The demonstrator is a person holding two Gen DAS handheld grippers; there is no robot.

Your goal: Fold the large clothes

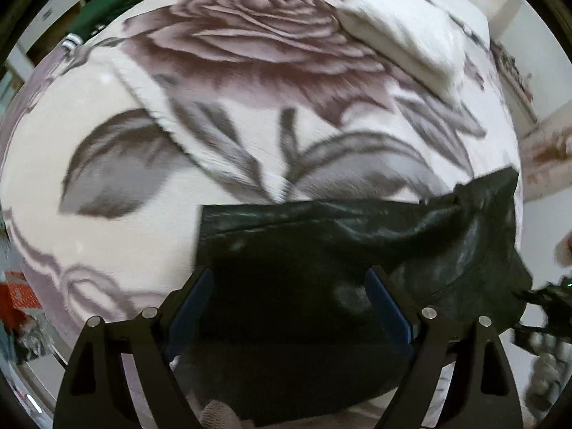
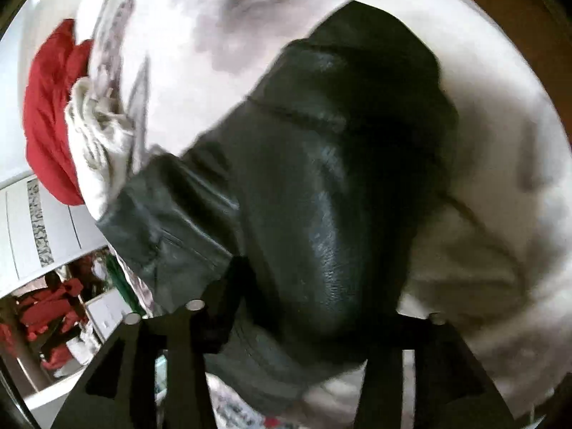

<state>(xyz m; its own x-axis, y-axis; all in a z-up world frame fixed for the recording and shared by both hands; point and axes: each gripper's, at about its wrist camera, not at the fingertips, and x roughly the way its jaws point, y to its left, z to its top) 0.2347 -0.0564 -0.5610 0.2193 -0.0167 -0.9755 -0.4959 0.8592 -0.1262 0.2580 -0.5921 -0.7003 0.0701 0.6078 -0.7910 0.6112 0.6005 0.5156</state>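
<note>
The black glossy leather garment (image 1: 321, 250) lies on the rose-print blanket (image 1: 250, 71) for folding; left gripper (image 1: 289, 307) released above it; right gripper (image 2: 311, 307), at six o'clock, grip unclear

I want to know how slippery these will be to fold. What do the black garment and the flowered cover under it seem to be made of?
Black garment: looks like leather or imitation leather; smooth with a dull sheen, fine grain and stitched seams. Which of the two cannot be told. Flowered cover: looks like a soft plush or fleece blanket; matt, fuzzy surface with a printed rose and a stitched edge.
</note>
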